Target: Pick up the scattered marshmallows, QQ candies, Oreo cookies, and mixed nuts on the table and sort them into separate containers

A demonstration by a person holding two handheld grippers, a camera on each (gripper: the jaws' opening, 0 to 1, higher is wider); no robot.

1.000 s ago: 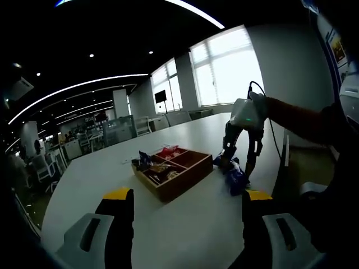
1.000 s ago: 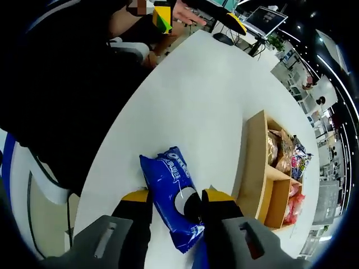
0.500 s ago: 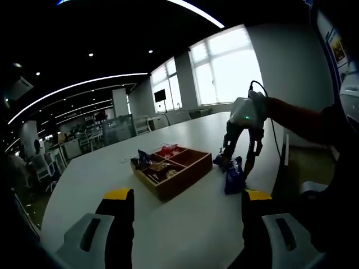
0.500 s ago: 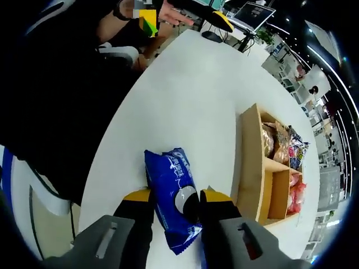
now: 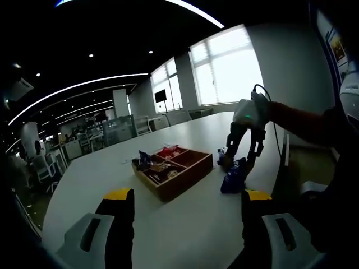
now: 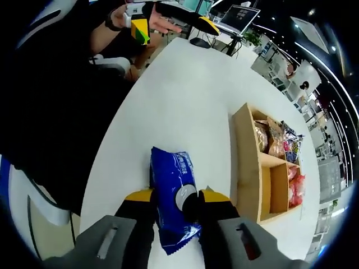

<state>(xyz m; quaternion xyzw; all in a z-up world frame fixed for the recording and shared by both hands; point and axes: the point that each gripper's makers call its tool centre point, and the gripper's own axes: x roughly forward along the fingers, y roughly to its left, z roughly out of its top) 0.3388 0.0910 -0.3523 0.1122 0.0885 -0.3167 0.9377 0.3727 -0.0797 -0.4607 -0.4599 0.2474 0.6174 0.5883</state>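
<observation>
Right gripper [image 6: 171, 197] clamped on a blue Oreo pack [image 6: 173, 193], yellow-tipped jaws pressing both sides of it, pack lifted off the white table [image 6: 185, 95] and hanging between the jaws. In the left gripper view the same right gripper [image 5: 242, 147] sits far right over the table [image 5: 185, 224], the Oreo pack [image 5: 233, 176] dangling from it just right of the wooden tray [image 5: 175, 169]. In the right gripper view the wooden tray [image 6: 238, 162] is just right of the pack, split into compartments: far ones hold brownish and colourful snack bags [image 6: 275, 143], a near right one has red packets [image 6: 295, 189], the near left one looks bare. Left gripper [image 5: 182, 196] jaws spread wide apart, nothing between them, near end of the table. A person's hand [image 6: 148, 22] at the far end of the table
</observation>
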